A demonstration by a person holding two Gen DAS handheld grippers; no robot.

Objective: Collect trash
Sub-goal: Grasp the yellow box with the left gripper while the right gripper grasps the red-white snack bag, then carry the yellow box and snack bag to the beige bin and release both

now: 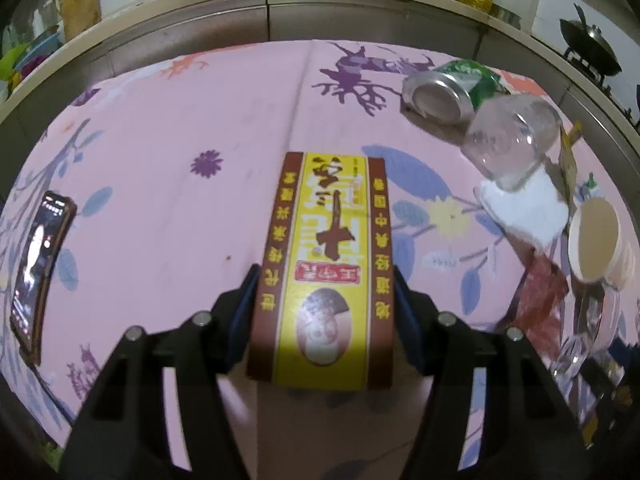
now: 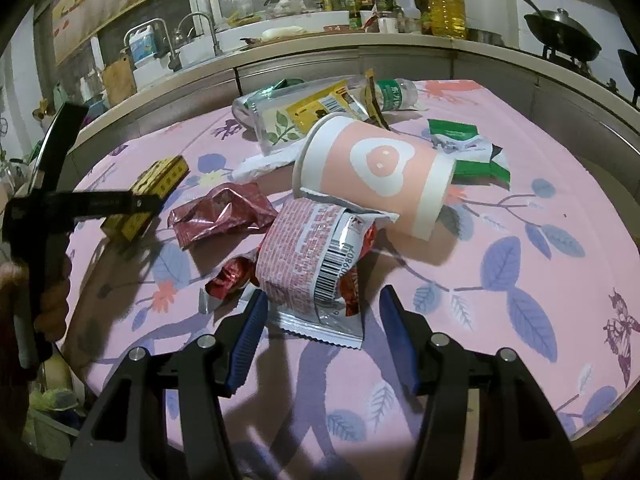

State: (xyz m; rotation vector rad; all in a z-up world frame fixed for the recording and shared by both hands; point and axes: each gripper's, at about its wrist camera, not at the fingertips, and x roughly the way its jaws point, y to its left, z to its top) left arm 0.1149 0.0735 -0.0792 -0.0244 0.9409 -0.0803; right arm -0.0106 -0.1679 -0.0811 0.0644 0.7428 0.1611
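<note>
A yellow and brown carton box [image 1: 324, 272] lies on the pink floral tablecloth [image 1: 160, 152]. My left gripper [image 1: 325, 276] is shut on it, a blue pad against each long side. The right wrist view shows that gripper [image 2: 148, 204] on the same box [image 2: 160, 176] at the left. My right gripper [image 2: 324, 294] is open just above the cloth. A pink-and-white snack wrapper with a barcode [image 2: 312, 264] lies between its fingertips; the right pad stands apart from it. Behind the wrapper lie a pink paper cup [image 2: 380, 176] on its side and a crumpled dark red foil [image 2: 220, 216].
More litter lies beyond: a green can [image 1: 452, 88], a clear plastic cup [image 1: 512, 140], a white tissue [image 1: 528, 208], a green packet [image 2: 468, 148], a water bottle [image 2: 394, 94]. A phone [image 1: 38, 268] lies at the table's left edge. A kitchen counter [image 2: 360, 46] runs behind the table.
</note>
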